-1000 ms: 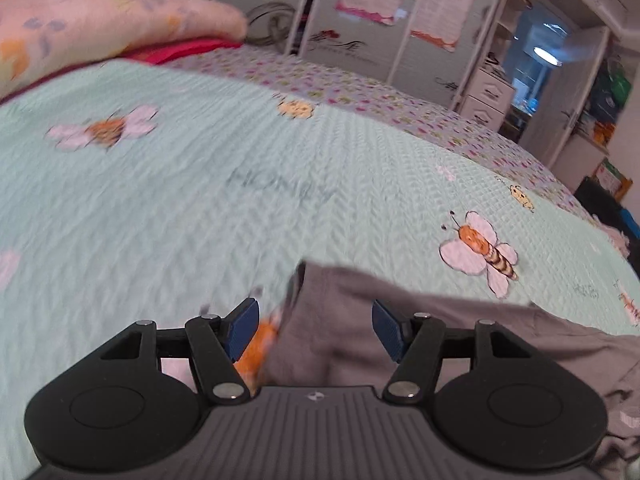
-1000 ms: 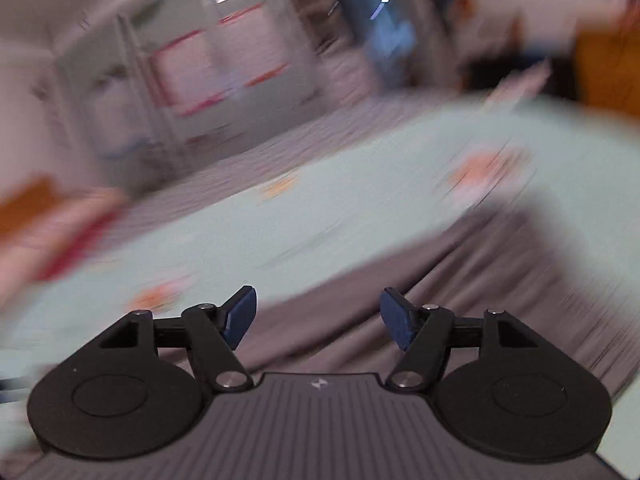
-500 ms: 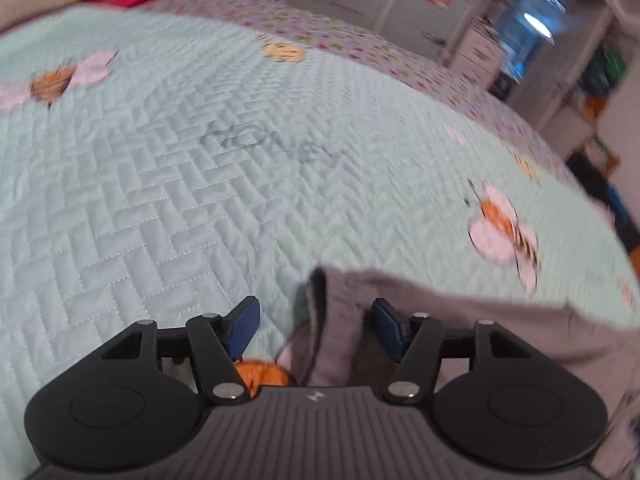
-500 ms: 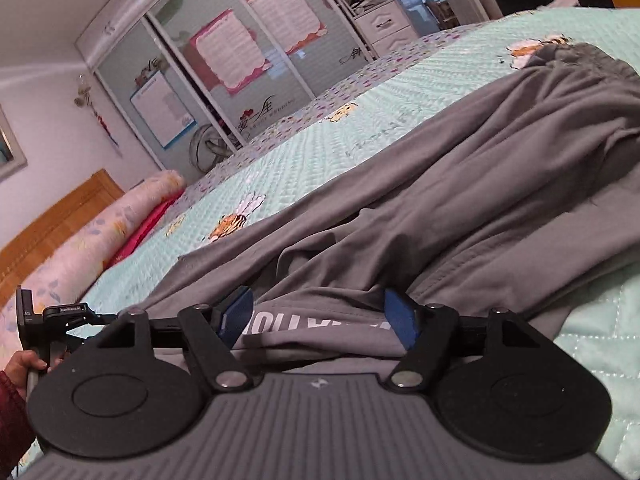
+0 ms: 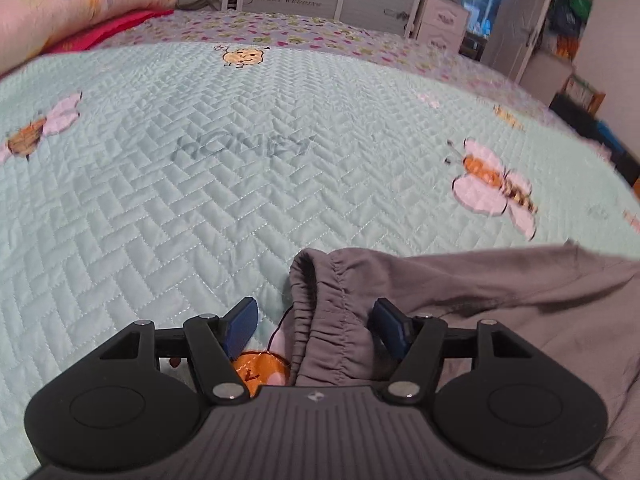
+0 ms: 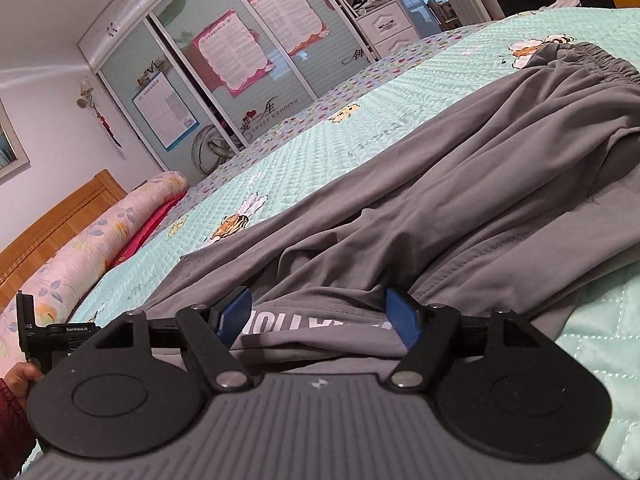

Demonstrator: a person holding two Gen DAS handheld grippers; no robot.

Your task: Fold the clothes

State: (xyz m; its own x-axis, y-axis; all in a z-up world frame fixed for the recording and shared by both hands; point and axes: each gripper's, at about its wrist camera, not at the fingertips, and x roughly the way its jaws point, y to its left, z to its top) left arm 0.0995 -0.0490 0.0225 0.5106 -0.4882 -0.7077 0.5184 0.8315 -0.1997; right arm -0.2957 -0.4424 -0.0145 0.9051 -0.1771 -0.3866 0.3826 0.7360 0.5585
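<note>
Grey trousers (image 6: 460, 184) lie spread on the mint quilted bedspread (image 5: 200, 184), with the elastic waistband (image 6: 600, 60) at the far right in the right wrist view. In the left wrist view an elastic cuff (image 5: 324, 308) of the grey trousers lies between the blue pads of my open left gripper (image 5: 316, 320). My right gripper (image 6: 320, 316) is open low over a hem with white lettering (image 6: 316, 324), pads either side of the cloth. The left gripper's body (image 6: 44, 332) and the holding hand show at the lower left in the right wrist view.
A rolled floral duvet (image 5: 80, 4) and a red pillow (image 5: 116, 28) lie at the head of the bed by the wooden headboard (image 6: 52, 220). Wardrobe doors with posters (image 6: 240, 48) and a white drawer unit (image 6: 388, 24) stand beyond the bed.
The left gripper has dropped and moved in over the trouser cuff, which now sits between its pads. The right gripper swung down and settled low over the lettered hem.
</note>
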